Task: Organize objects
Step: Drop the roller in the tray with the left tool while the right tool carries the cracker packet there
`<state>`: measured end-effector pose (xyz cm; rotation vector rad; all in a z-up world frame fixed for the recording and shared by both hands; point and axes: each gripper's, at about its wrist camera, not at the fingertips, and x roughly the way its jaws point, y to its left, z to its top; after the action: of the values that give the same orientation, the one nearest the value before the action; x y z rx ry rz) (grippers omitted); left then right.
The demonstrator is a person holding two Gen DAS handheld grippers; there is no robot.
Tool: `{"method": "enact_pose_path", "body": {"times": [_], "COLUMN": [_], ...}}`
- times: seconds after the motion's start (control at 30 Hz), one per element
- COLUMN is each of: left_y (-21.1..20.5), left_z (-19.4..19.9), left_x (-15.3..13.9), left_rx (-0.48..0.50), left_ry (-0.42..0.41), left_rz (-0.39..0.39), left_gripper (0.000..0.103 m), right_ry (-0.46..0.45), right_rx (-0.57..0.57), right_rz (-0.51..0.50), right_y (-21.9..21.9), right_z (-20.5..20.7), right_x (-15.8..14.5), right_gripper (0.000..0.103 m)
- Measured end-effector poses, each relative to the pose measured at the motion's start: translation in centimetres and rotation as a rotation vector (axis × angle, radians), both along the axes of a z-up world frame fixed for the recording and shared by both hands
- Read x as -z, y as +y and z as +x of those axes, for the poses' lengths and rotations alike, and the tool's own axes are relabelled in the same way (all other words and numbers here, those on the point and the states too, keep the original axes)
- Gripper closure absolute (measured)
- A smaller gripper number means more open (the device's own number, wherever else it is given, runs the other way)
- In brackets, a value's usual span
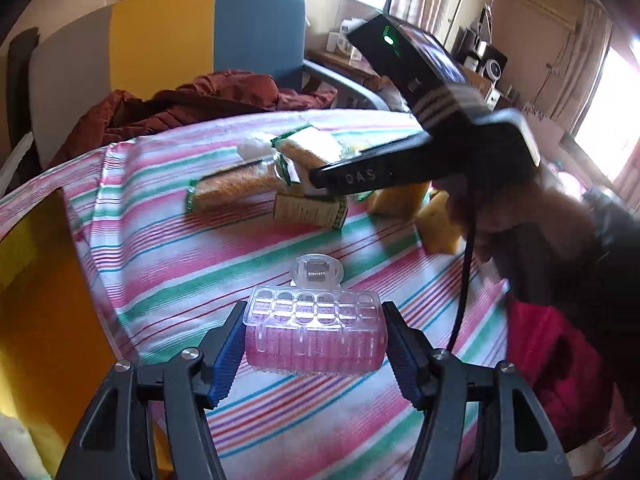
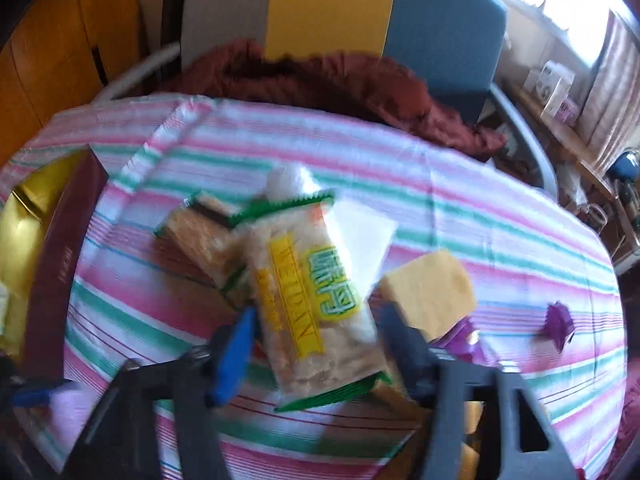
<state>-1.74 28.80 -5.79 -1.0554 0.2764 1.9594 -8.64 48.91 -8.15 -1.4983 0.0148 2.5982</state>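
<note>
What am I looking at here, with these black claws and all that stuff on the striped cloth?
No robot: a person carries a hand-held gripper in each hand, each with a camera looking along its fingers. The left camera shows the left gripper holding a clear pink hair clip above the striped tablecloth. The right camera shows the right gripper around a snack packet; blur hides whether it grips. A yellow sponge, more snack packets and a purple wrapper lie nearby.

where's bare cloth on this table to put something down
Open striped tablecloth lies behind the snack packets, toward the red jacket. More lies between the dark red box and the packets. The middle is crowded: packets, yellow sponge and purple wrappers sit close together.
</note>
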Motion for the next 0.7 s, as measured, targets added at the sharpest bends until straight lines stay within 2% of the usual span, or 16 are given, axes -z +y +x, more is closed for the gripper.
{"method": "enact_pose_path", "body": {"times": [0.03,0.23,0.4,0.7], "left_y": [-0.6,-3.4,-6.4,-14.3], "left_z": [0.0,-0.3,-1.0,-3.2], "left_x": [-0.4,-2.4,-3.5,-4.8], "left_rx": [-0.011,-0.077,-0.158,-0.356], "left_ry": [-0.001,0.0,0.011,0.022], "left_rz": [0.013,0.072,0.099,0.14], "left_gripper": [0.038,0.038,0.038,0.038], "right_ry": [0.011,0.06,0.122,0.19], "right_rx": [-0.001,0.024,0.027,-0.081], "right_rz": [-0.004,0.017,-0.058,-0.193], "right_y": [0.0,-1.0,-2.8,-9.7], "right_z": [0.2,2.8,5.1,7.6], "right_x": [-0.3,-2.0,-4.0,-5.4], "right_gripper": [0.055,0.055,0.055,0.055]}}
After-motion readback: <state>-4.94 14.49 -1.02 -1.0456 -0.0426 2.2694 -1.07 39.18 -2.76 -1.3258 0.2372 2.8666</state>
